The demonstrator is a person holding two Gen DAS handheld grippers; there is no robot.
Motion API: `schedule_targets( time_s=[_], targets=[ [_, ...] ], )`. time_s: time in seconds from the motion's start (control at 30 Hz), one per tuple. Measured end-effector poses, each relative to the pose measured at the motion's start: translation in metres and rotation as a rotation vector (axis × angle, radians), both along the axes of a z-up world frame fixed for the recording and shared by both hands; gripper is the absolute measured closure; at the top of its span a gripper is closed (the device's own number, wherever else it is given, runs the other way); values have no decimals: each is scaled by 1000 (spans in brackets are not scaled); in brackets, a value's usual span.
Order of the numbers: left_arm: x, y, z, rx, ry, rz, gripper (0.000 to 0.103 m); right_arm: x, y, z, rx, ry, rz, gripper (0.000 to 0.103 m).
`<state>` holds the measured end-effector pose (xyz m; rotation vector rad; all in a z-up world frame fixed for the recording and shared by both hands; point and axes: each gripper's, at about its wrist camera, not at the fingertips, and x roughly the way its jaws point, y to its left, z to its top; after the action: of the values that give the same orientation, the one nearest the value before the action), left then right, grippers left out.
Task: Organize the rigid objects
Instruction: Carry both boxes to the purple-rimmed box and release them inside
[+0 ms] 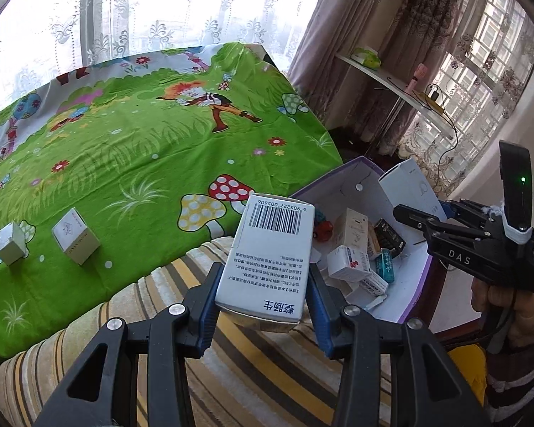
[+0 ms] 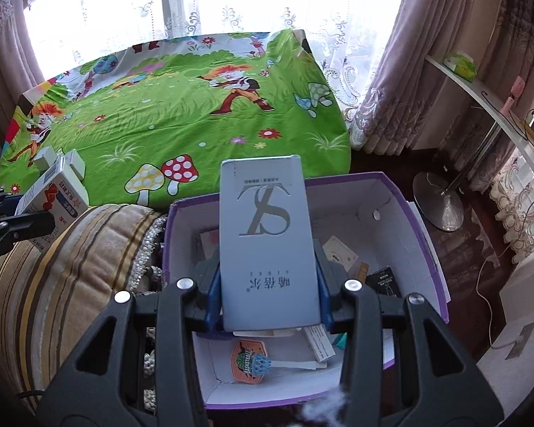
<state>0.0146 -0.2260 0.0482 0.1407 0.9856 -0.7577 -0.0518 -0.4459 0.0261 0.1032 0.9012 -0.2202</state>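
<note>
Here the left gripper [image 1: 263, 299] has its blue-padded fingers [image 1: 208, 302] closed onto the sides of a white rectangular cardboard box with a barcode and Chinese print [image 1: 272, 249], which it holds in the air above a brown-and-cream striped cushion [image 1: 210, 356]. The right gripper [image 2: 268, 302] clamps a taller pale grey-blue carton marked with a large "S" [image 2: 267, 238] between its own blue pads, directly over the open purple-sided cardboard bin with a white interior [image 2: 427, 235].

Inside that bin lie more small packages — a white box with red markings [image 1: 349, 263], a teal one [image 1: 386, 267], a black one [image 2: 384, 279] — along with an orange basketball patch [image 2: 249, 359].

Beyond the cushion spreads a green cartoon-printed sheet with mushrooms and flowers [image 1: 142, 149]. Two small white boxes stand on it near its left side, close together but not touching: a cube-like one [image 1: 10, 243] and a slightly taller one with faint lettering [image 1: 75, 236].

From the right wrist view, the barcode box appears at the left edge, above the cushion.
</note>
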Motion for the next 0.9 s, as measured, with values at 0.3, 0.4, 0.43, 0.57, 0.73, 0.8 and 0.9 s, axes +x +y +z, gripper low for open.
schedule_targets(
  time_s=[0.3, 0.4, 0.43, 0.57, 0.73, 0.8, 0.9],
  targets=[
    [-26, -43, -5, 7, 41, -116, 57, -24, -50, -11, 21, 19, -131, 57],
    [-34, -56, -5, 6, 52, -154, 57, -29, -60, -14, 16, 28, -165, 56],
    [-37, -60, -5, 8, 52, -168, 57, -30, -63, -14, 18, 32, -172, 56],
    [-48, -76, -7, -6, 88, -229, 56, -32, -66, -17, 9, 46, -189, 51],
    [-50, -80, -10, 3, 101, -239, 54, -31, -65, -18, 7, 40, -194, 34],
    [-47, -76, -9, -2, 103, -225, 54, -30, -65, -19, 5, 43, -193, 34],
    [-42, -69, -8, -8, 106, -204, 53, -27, -60, -18, 3, 45, -182, 33]
  ],
)
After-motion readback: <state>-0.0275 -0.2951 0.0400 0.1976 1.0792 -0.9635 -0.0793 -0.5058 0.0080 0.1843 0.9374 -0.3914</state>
